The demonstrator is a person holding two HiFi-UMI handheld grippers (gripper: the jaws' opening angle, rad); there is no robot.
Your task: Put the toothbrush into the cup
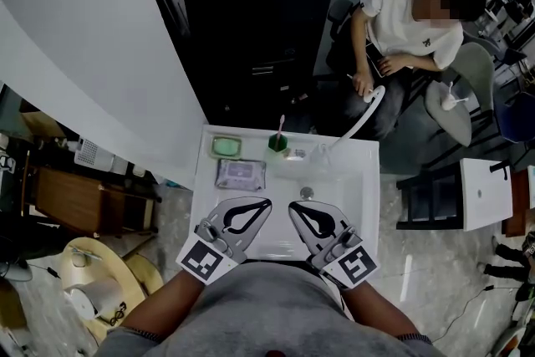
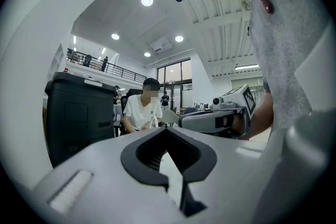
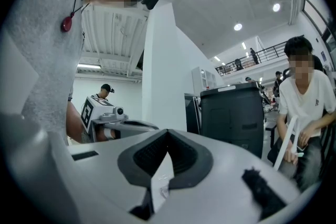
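In the head view a small green cup [image 1: 277, 145] stands on the back ledge of the white washbasin [image 1: 359, 180]. A thin toothbrush [image 1: 281, 126] with a pink end stands upright out of it. My left gripper [image 1: 266, 202] and right gripper [image 1: 292, 205] hang side by side over the front of the basin, well short of the cup. Both point toward the ledge. In the left gripper view the left gripper [image 2: 167, 129] has its jaws together with nothing between them. The right gripper [image 3: 167, 132] in its own view looks the same. Neither gripper view shows cup or toothbrush.
On the ledge left of the cup lie a green soap dish [image 1: 226, 147] and a packet of wipes [image 1: 241, 174]. A curved white spout [image 1: 365, 114] rises at the back right, near a seated person's hand [image 1: 362, 85]. A black cabinet [image 1: 251, 21] stands behind the basin.
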